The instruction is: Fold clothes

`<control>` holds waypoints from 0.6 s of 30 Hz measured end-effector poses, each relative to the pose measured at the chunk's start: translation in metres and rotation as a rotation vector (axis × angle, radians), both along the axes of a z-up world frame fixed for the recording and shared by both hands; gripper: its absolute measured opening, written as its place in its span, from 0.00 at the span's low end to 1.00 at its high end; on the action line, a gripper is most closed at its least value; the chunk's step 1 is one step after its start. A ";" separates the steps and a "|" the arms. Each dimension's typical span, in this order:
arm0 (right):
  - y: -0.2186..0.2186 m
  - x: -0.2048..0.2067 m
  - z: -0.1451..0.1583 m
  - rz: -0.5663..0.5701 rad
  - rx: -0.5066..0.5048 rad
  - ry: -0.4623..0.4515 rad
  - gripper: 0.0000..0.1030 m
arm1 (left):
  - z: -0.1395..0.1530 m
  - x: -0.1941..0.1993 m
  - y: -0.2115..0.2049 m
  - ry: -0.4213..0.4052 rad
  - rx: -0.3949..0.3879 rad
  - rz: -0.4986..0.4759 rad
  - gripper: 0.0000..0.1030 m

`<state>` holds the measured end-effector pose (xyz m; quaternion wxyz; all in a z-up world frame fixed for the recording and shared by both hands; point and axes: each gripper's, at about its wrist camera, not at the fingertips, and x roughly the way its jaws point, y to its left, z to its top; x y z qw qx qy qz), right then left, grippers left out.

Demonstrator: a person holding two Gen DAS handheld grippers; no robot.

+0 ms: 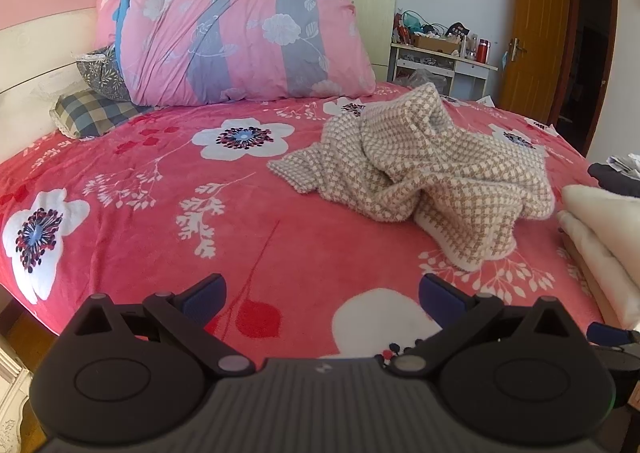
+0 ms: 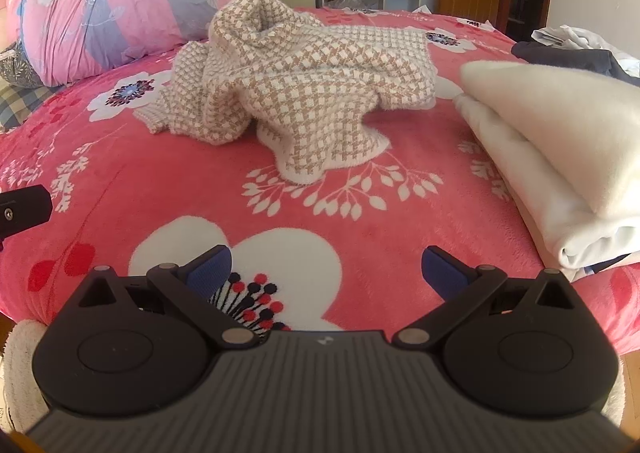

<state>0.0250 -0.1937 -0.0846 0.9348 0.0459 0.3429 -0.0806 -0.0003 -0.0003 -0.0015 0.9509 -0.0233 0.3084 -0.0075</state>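
A brown and white sweater is lying in a crumpled heap on the pink flowered bed. It is not folded yet.

The left gripper is hanging over the bed, on the near side of the sweater and well apart from it. Its jaws are standing wide open with nothing between them. The right gripper is also hanging over the bed, nearer to the sweater, with its jaws wide open and empty.

Just right of the sweater a folded white blanket is sitting on the bed. Behind the sweater a big pink quilt is leaning by the headboard. Far behind the sweater a cardboard box is sitting on a white desk, but I cannot tell what is in it.
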 end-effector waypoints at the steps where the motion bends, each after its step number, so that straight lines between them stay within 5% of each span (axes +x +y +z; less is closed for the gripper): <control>1: 0.000 0.000 0.000 -0.002 0.002 0.000 0.99 | -0.001 0.000 0.000 -0.001 0.000 -0.001 1.00; 18: -0.004 0.001 -0.002 -0.022 0.009 0.001 0.99 | -0.023 0.008 0.006 0.079 -0.011 0.026 1.00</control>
